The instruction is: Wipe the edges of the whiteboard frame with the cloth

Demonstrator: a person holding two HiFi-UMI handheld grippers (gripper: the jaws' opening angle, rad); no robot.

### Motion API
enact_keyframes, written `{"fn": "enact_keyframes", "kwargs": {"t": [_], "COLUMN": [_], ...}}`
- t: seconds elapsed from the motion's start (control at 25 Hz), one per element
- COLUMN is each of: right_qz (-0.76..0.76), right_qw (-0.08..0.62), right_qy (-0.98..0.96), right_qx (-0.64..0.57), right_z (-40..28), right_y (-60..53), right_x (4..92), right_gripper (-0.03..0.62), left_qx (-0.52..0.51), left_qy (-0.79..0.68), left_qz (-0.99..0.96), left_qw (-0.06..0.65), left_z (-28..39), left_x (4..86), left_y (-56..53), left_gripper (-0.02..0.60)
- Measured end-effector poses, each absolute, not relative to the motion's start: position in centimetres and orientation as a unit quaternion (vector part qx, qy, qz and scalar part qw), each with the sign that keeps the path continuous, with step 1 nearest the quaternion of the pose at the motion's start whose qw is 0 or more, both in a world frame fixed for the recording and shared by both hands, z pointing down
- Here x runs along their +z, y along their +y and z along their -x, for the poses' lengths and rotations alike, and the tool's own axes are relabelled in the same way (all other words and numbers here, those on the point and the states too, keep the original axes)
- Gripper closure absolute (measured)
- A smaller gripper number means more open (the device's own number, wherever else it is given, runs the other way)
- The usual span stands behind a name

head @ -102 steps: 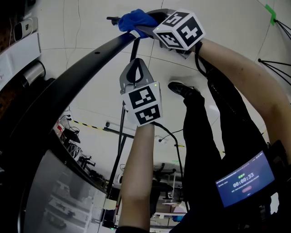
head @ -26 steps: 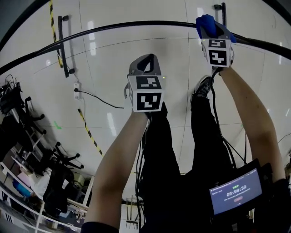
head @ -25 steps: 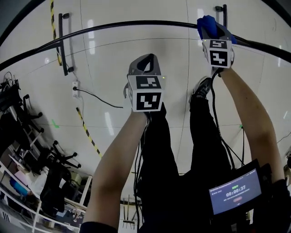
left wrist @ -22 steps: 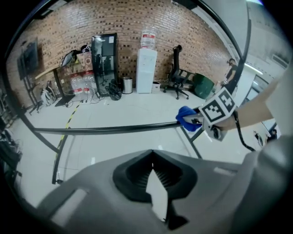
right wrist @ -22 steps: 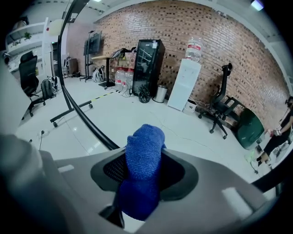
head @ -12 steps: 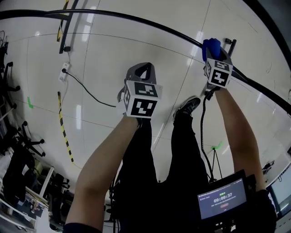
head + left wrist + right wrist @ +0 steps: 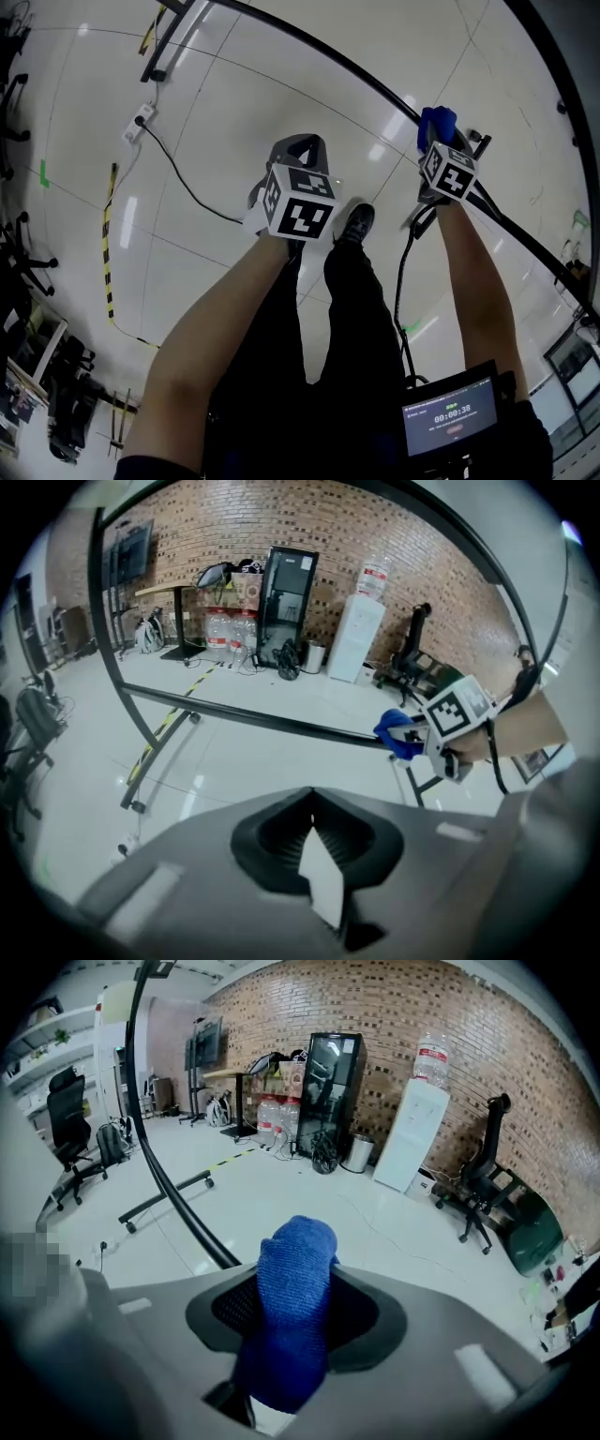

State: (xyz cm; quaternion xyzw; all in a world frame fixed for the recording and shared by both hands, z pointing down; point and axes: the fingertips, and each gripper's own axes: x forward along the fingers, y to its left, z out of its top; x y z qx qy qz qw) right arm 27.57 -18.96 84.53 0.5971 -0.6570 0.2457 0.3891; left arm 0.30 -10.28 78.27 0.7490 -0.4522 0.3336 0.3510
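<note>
The whiteboard frame's black rail runs slantwise from the top left down to the right in the head view. A blue cloth is folded over this rail, and my right gripper is shut on it. The right gripper view shows the cloth bulging between the jaws, with the rail leading away to the left. My left gripper hangs in the air left of the rail, shut and holding nothing. From the left gripper view the rail crosses level, with the cloth on it at the right.
Below are the person's legs and a shoe on a glossy white floor. A power strip with a cable, yellow-black tape and the stand's foot lie at the left. A brick wall, a black fridge and a water dispenser stand beyond.
The head view has swung, so the rail now lies slantwise instead of level. My right gripper has slid along the rail with the cloth. My left gripper has moved along beside it and rolled.
</note>
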Motion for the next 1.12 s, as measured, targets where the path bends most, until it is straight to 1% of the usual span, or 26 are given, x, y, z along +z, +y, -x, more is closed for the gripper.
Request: {"fn": "enact_keyframes", "kwargs": {"t": [0.16, 0.4, 0.72, 0.92, 1.12], "right_qz": [-0.571, -0.534, -0.509, -0.495, -0.483], "right_qw": [0.403, 0.424, 0.412, 0.411, 0.411], "right_qy": [-0.677, -0.698, -0.725, -0.742, -0.752], "right_qx": [0.230, 0.219, 0.212, 0.189, 0.180], "right_z": [-23.6, -19.9, -16.3, -12.5, -9.3], "right_y": [-21.2, -22.3, -24.4, -25.2, -26.6], "right_x": [84.6, 85.6, 85.2, 84.4, 84.2], "right_gripper": [0.416, 0.416, 0.416, 0.416, 0.416], "left_qx": [0.317, 0.301, 0.281, 0.267, 0.250], "left_qy": [-0.489, -0.525, -0.566, -0.588, -0.588], "left_qz": [-0.723, -0.694, -0.667, -0.641, -0.642], "left_qw": [0.371, 0.390, 0.395, 0.415, 0.423], "left_z": [1.8, 3.0, 5.7, 7.9, 9.0], "left_x": [78.6, 79.0, 77.3, 78.4, 79.6], "left_y": [-11.6, -12.0, -11.6, -11.0, -13.0], "left_gripper": [0.578, 0.578, 0.578, 0.578, 0.578]}}
